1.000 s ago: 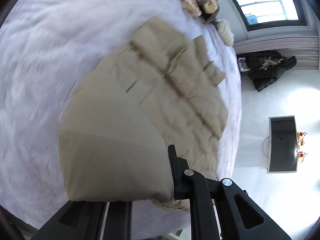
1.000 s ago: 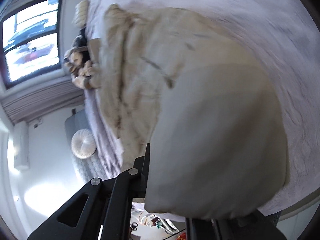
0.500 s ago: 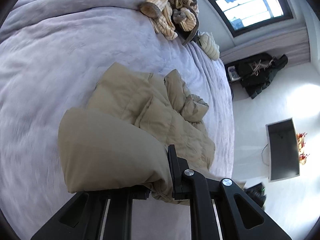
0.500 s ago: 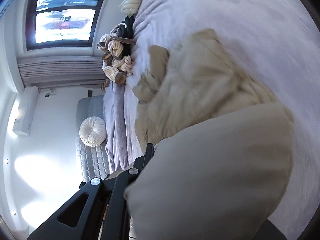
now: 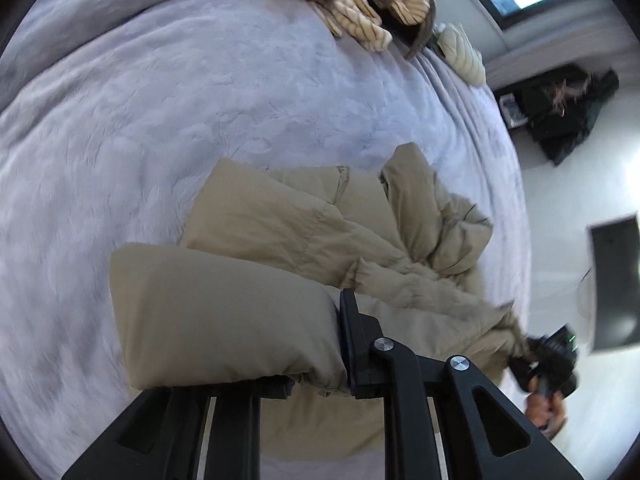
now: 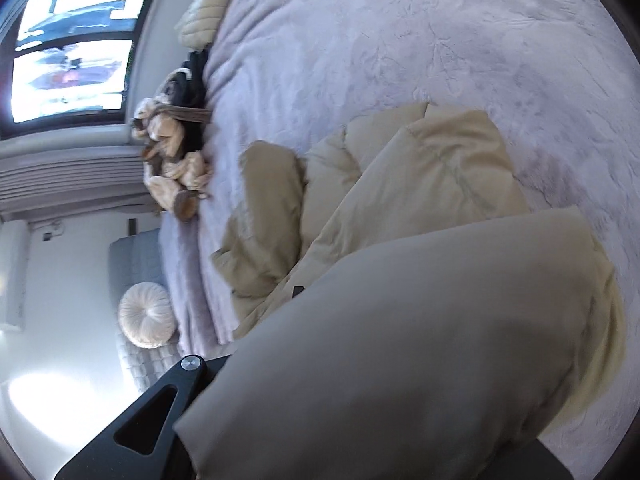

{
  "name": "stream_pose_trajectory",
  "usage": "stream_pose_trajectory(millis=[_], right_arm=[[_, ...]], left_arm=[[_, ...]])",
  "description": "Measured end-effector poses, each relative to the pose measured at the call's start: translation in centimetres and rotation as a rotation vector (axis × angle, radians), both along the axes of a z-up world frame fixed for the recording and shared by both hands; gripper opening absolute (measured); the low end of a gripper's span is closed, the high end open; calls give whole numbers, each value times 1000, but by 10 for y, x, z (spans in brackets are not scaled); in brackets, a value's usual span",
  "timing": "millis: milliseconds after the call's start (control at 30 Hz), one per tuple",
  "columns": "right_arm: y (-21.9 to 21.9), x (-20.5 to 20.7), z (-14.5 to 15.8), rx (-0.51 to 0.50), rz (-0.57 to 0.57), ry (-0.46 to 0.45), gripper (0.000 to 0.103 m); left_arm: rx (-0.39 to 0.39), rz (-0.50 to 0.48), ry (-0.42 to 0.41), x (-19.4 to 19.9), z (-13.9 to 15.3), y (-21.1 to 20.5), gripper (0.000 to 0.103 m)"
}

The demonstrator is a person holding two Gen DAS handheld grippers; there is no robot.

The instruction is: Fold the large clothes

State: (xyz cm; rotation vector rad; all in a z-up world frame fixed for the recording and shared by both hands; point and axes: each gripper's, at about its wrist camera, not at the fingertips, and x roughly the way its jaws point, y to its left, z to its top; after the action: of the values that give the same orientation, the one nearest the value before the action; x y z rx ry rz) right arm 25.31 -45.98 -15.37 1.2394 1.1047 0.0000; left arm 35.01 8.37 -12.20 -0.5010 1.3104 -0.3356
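Left wrist: left tool (image 5: 320, 344) clamps beige jacket (image 5: 320, 232) on bed (image 5: 200, 80).

One tan jacket (image 5: 304, 240), one bed (image 5: 160, 100), two cushions (image 6: 148, 316).

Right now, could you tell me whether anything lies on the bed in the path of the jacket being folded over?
Nothing visible does: the blanket beyond the beige jacket is bare. The knitted pile sits far off at the bed's edge.

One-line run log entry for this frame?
stage: folding | left tongs: shut on beige puffer jacket | right tongs: shut on jacket edge | surface: lilac bedspread
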Motion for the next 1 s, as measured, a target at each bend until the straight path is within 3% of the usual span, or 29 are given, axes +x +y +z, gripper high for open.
stream_pose_trajectory(millis=[100,167,200,233,400,467,567,600,633,667,733,833,933,1000], right_arm=[[2,6,3,-13,10,-6,27],[2,7,11,-24,25,-38,66],[2,8,16,-37,33,-50,71],[1,9,21,-57,46,-58,72],[3,11,35,-106,87,-73,72],[6,7,38,-123,100,-76,72],[16,-2,42,-187,147,-66,71],[20,-5,43,-225,173,-64,66],[25,-8,44,-269,198,-59,48],[31,-11,46,-339,232,-47,30],[39,-16,49,-455,287,-46,18],[38,-20,52,-622,314,-51,16],[20,-14,48,-727,266,-34,16],[7,-8,39,-741,246,-14,16]], left_arm=[[56,-70,-31,-3,7,-6,20],[74,-95,-50,-6,15,-7,36],[104,-107,-78,-9,21,-7,74],[147,-109,-105,-10,28,-6,103],[289,-104,-196,-17,47,-1,103],[315,-78,-208,-19,47,3,95],[310,-51,-185,-20,36,5,68],[291,-55,-180,-21,33,3,45],[269,-63,-172,-22,28,1,31],[261,-70,-170,-23,23,-3,30],[270,-83,-198,-25,18,-13,30],[297,-79,-228,-16,9,-25,30],[325,-20,-242,3,-7,-27,30],[328,17,-220,20,-26,-26,30]])
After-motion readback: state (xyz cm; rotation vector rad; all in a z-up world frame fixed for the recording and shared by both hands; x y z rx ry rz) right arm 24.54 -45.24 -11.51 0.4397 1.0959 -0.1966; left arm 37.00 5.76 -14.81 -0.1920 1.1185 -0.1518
